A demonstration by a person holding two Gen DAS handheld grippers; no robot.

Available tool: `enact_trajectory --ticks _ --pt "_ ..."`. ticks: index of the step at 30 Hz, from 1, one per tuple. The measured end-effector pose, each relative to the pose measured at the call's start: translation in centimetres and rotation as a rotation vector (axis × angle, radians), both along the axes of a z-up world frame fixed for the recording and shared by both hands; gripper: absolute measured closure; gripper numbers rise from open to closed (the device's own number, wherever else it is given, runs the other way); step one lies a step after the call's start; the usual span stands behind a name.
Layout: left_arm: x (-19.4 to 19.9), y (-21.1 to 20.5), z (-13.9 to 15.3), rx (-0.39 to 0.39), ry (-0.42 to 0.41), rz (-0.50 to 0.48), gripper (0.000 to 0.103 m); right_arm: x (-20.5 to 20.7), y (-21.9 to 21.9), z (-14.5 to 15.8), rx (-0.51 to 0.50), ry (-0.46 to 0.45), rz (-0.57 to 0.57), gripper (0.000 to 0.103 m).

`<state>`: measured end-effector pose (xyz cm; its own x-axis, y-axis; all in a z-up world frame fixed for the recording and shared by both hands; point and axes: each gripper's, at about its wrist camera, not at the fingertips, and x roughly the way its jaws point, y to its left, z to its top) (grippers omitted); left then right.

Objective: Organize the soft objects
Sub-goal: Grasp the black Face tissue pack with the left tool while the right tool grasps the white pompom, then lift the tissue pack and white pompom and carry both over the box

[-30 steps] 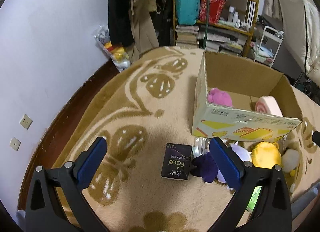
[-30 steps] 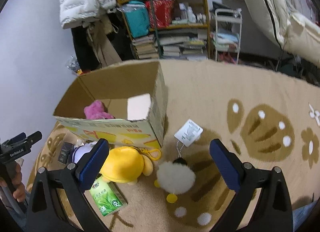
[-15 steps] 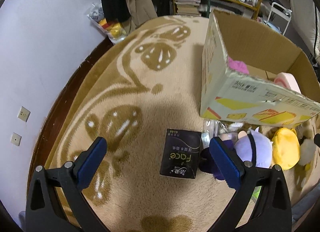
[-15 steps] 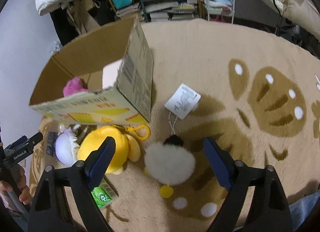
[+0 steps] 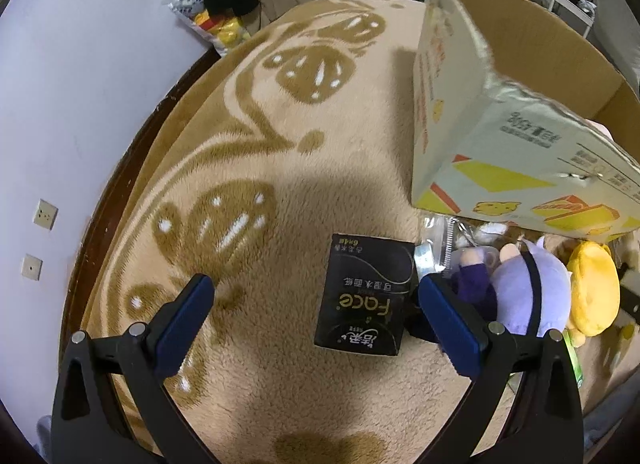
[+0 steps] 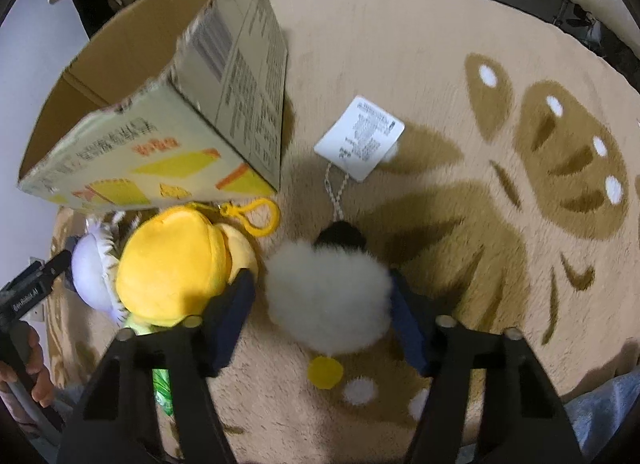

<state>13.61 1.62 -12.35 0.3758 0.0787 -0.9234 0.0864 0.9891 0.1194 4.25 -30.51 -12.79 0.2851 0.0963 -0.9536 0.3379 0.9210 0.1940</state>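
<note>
Right gripper (image 6: pixel 320 304) points down over the white pompom plush (image 6: pixel 326 298), which lies on the carpet (image 6: pixel 440 63) just beside the cardboard box (image 6: pixel 240 75). Its jaws have just been closing and now stand about half open with the plush between them. The right pad sits against the fluff; the left pad shows a narrow gap, so no firm grip yet.

Handling, as judged: the plush looks very light, soft and compressible — long loose pile over a rounded body. It should be taken across its widest part, clear of the small yellow disc (image 6: pixel 325 372) at its near edge and the black tip (image 6: pixel 340 234) at its far edge. A beaded cord leads to a stiff paper tag (image 6: pixel 360 137), which will trail and may catch on the box wall.

Left gripper (image 5: pixel 316 328) hangs wide open and empty over a black tissue pack (image 5: pixel 366 296) — glossy film, flat, rectangular, likely squashy but slippery.

A purple plush (image 5: pixel 520 292) and a yellow plush (image 6: pixel 172 268) with a plastic clip lie against the box front. Carpet is deep beige pile with brown motifs.
</note>
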Motion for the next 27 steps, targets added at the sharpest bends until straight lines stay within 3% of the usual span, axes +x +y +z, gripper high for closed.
enact_trajectory --ticks 2,4,8,11,12,13,16,18,27 --pt "0.0 0.2 -0.4 -0.004 0.017 0.009 0.005 0.0 0.0 -0.4 0.007 0.023 0.001 0.044" --pt "0.2 0.4 -0.9 -0.028 0.041 0.011 0.014 0.0 0.1 -0.8 0.013 0.039 0.001 0.050" --pt "0.6 0.6 -1.5 -0.094 0.076 0.032 0.025 -0.2 0.0 -1.3 0.051 0.041 -0.033 0.051" --pt "0.8 0.4 -2.1 -0.112 0.104 0.026 0.041 -0.4 -0.5 -1.5 0.063 0.039 -0.045 0.054" --pt "0.9 0.2 -2.4 -0.108 0.120 0.022 0.052 -0.4 -0.5 -1.5 0.062 0.040 -0.044 0.054" --pt "0.9 0.0 -2.8 -0.096 0.135 0.019 0.055 -0.4 -0.6 -1.6 0.061 0.041 -0.041 0.054" --pt "1.0 -0.3 -2.9 -0.081 0.118 0.001 0.057 -0.4 -0.8 -1.4 0.048 0.047 -0.032 0.055" --pt "0.9 -0.4 -2.7 -0.087 0.108 -0.004 0.057 -0.2 -0.5 -1.5 0.031 0.048 -0.028 0.067" --pt "-0.6 -0.5 -0.5 -0.081 0.019 -0.010 0.057 0.1 1.3 0.0 0.043 -0.025 0.022 0.087"
